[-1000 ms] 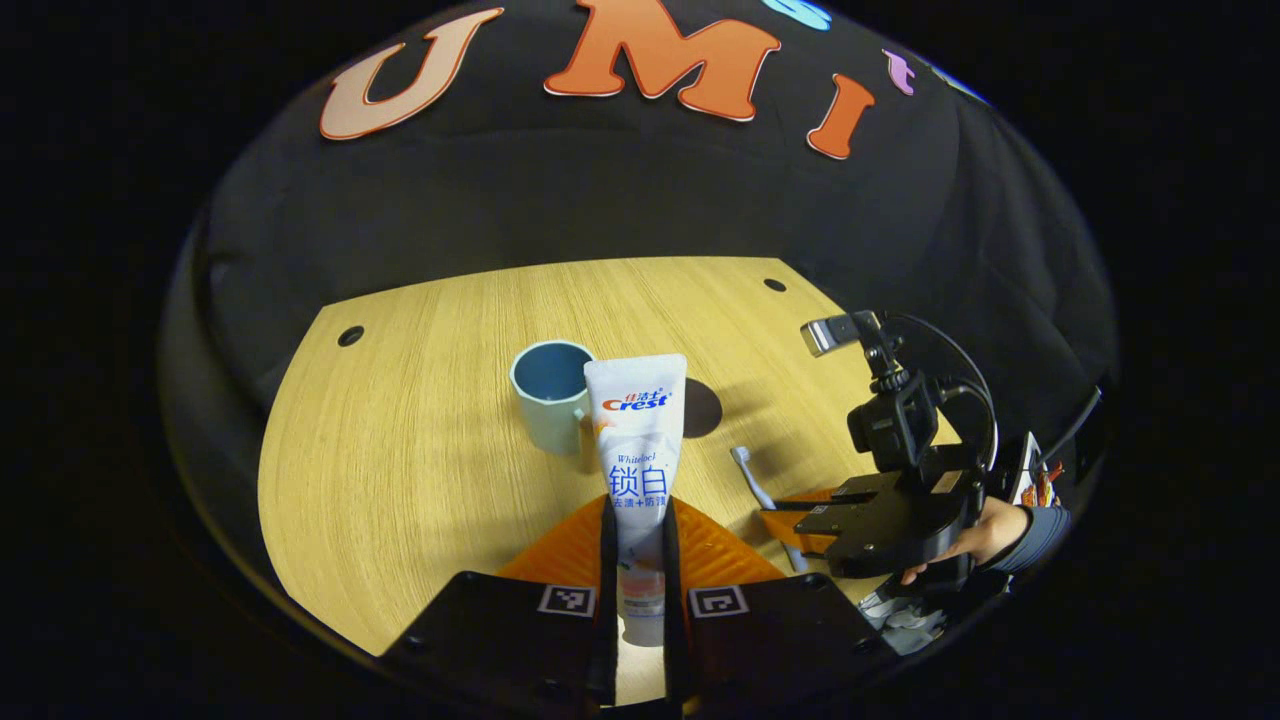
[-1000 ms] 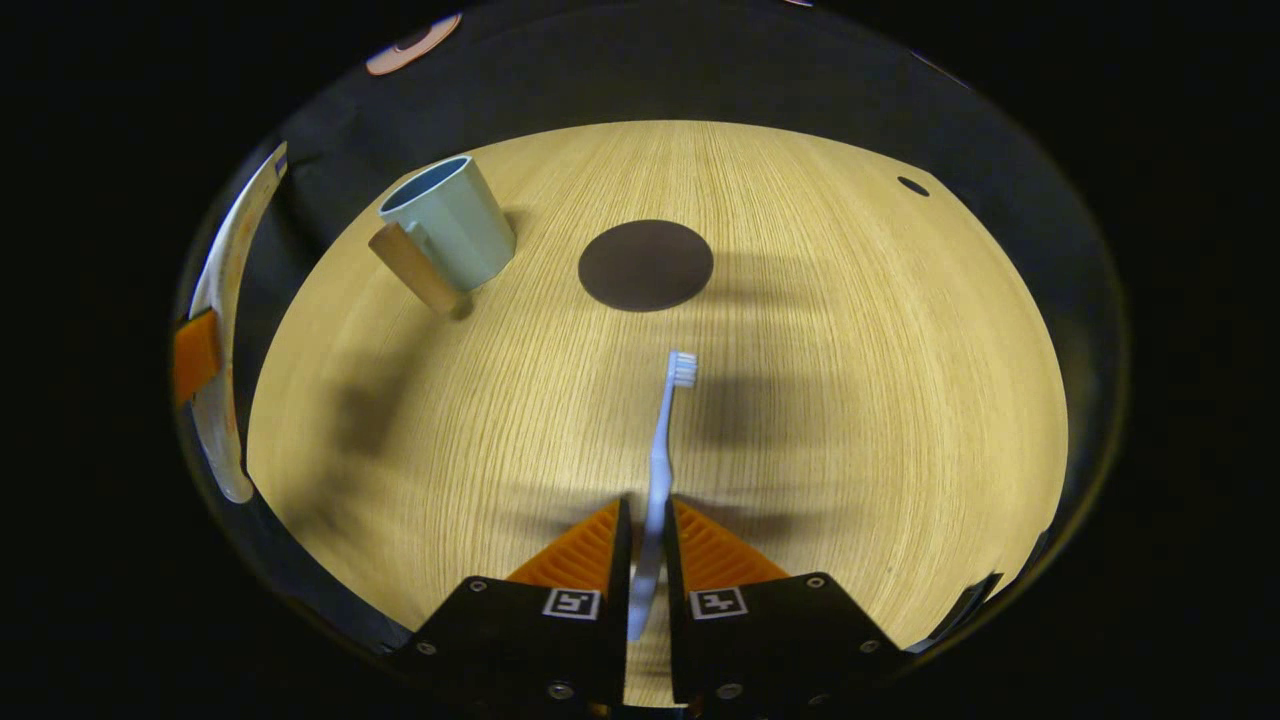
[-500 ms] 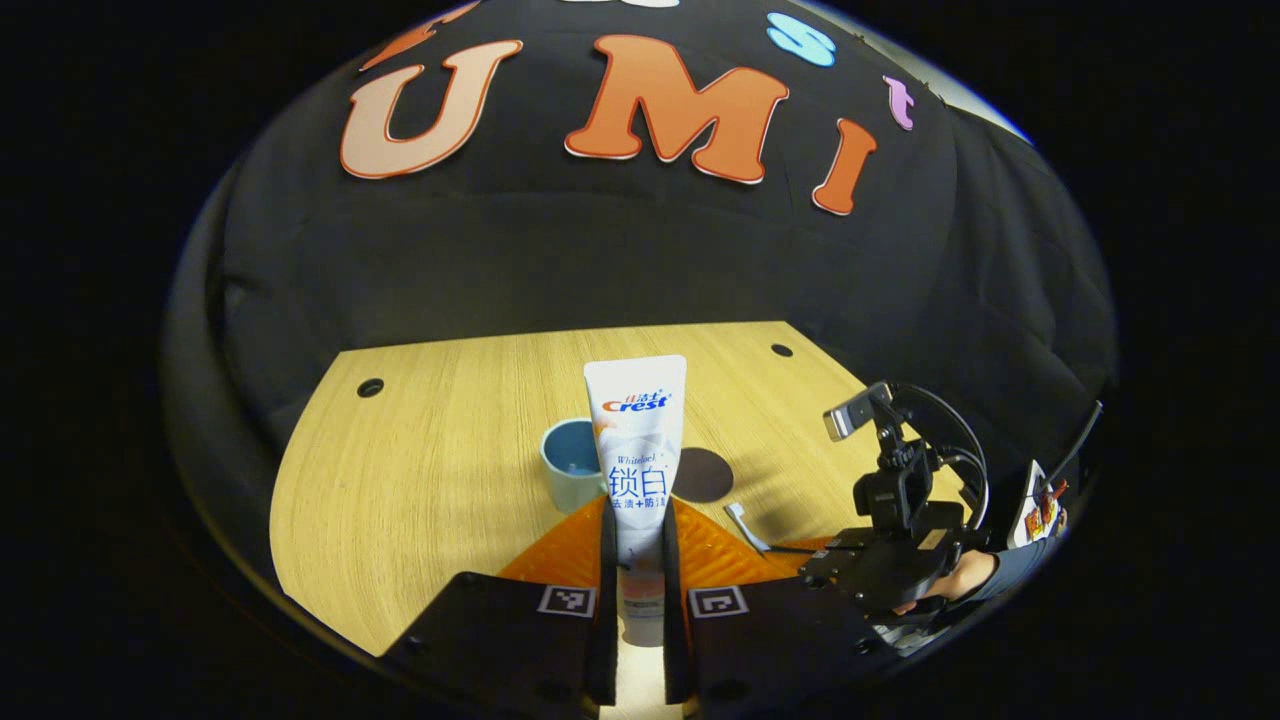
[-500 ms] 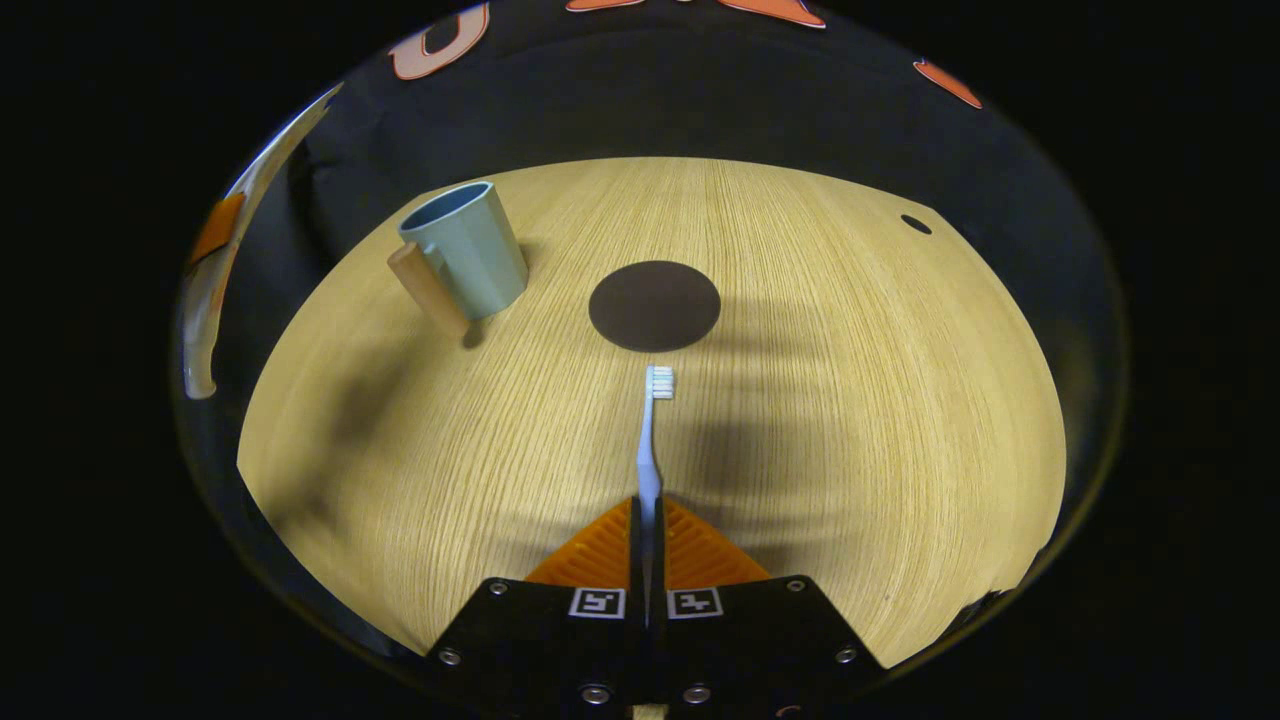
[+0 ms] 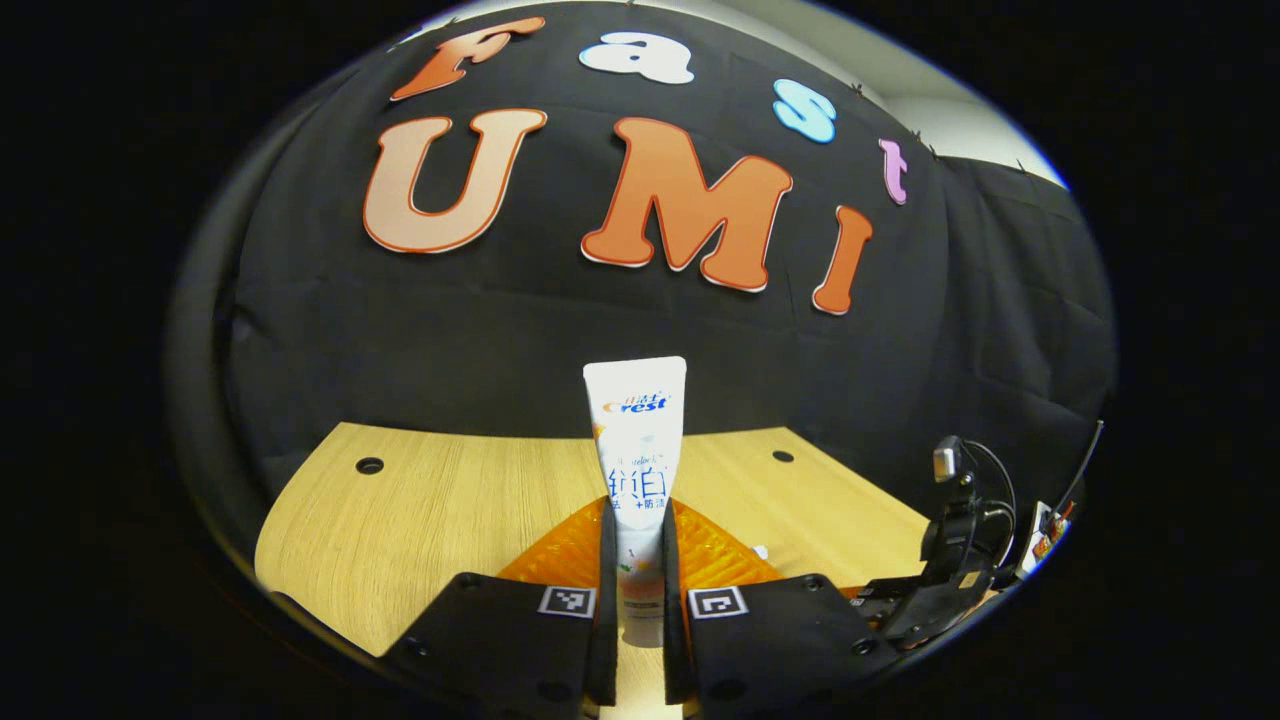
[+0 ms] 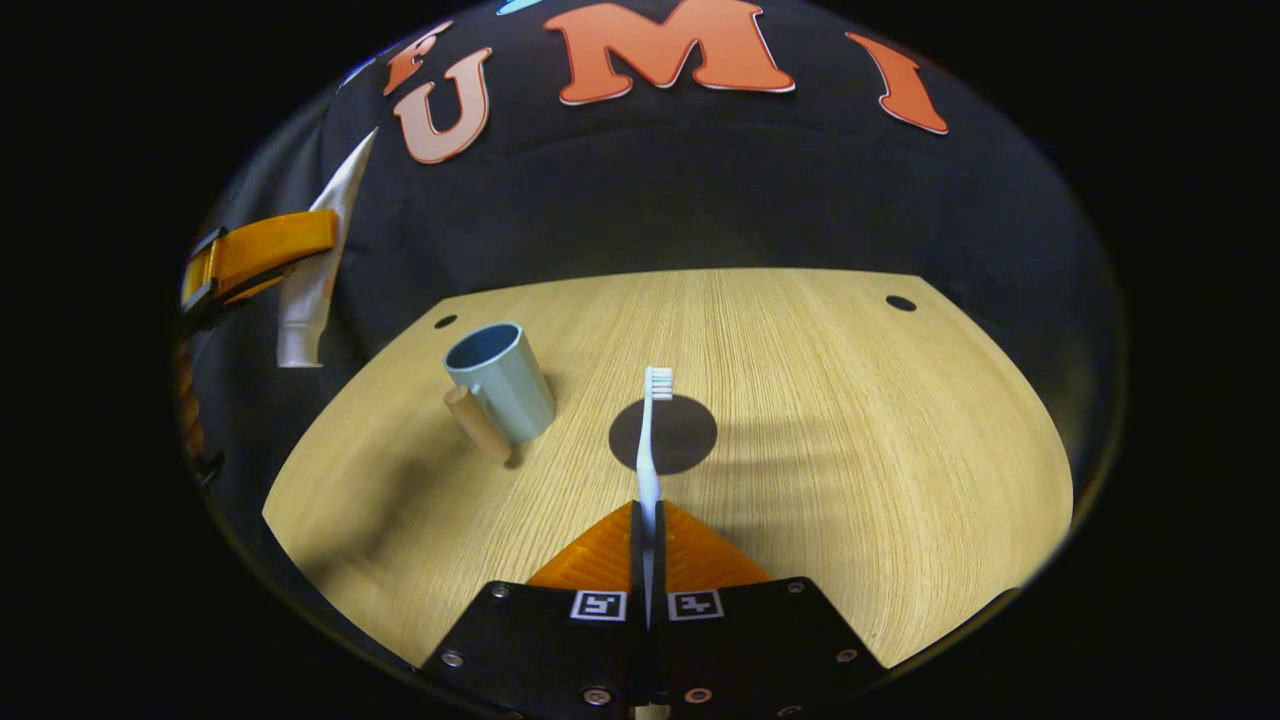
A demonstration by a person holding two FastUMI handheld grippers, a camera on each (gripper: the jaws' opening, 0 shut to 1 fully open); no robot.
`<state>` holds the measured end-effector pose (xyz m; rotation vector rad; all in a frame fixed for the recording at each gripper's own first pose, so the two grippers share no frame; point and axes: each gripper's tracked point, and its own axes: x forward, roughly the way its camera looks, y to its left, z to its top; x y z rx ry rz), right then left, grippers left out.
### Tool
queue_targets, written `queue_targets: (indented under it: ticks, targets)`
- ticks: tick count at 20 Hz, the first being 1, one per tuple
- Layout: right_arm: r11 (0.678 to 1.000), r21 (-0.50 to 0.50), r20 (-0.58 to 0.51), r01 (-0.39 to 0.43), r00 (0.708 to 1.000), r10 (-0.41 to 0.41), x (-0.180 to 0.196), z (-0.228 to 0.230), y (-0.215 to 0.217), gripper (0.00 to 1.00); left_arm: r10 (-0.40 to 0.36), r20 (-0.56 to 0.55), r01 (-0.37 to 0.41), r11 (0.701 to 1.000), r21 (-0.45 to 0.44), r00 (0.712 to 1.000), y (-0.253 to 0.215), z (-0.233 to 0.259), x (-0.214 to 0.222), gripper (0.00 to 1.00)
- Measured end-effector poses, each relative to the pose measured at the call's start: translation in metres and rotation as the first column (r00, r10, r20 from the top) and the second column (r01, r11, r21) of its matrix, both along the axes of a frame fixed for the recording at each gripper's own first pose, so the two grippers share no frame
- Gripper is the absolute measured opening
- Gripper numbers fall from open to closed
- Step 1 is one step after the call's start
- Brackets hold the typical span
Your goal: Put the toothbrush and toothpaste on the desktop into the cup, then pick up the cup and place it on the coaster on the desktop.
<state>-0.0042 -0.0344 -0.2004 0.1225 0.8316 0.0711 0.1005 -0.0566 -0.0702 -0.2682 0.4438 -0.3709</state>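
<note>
Now my left gripper (image 5: pixel 634 560) is clamped on the toothpaste (image 5: pixel 636 450), tube upright between its fingers. My right gripper (image 6: pixel 646 545) pinches the toothbrush (image 6: pixel 650 440), cup (image 6: pixel 502 380) ahead-left.

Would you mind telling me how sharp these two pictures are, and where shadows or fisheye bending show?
Right gripper view: sharp; the cup throws a soft shadow toward the near left on the desktop, broad faint bands lie right of the coaster, and the desktop's far edge bows. Left gripper view: the toothpaste is crisp, and the desktop's near edge curves strongly.
</note>
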Motion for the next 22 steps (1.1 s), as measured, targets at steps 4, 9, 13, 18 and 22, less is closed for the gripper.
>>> queue_targets:
  ticks: [4,9,13,18,22]
  targets:
    - [1.0,0.001,0.153,0.014,0.988,-0.014,0.019,0.029,0.0,0.01,0.046,0.087,-0.042,0.998,-0.053,0.995,-0.004,0.006,0.02,0.18]
    - [1.0,-0.004,0.351,-0.006,0.936,0.007,0.038,0.068,-0.002,0.01,0.099,0.218,-0.088,0.994,-0.059,0.971,0.001,-0.003,0.045,0.19]
    - [1.0,-0.011,0.445,-0.029,0.895,0.031,0.047,0.088,0.004,0.01,0.114,0.23,-0.102,0.993,-0.066,0.967,-0.003,-0.04,0.054,0.19]
    - [0.997,0.047,0.512,-0.06,0.859,0.027,0.052,0.103,0.011,0.01,0.107,0.246,-0.104,0.994,-0.023,0.963,-0.006,-0.08,0.065,0.19]
    - [0.996,0.055,0.534,-0.065,0.845,0.026,0.062,0.11,0.018,0.02,0.107,0.245,-0.106,0.994,-0.018,0.964,-0.012,-0.102,0.071,0.19]
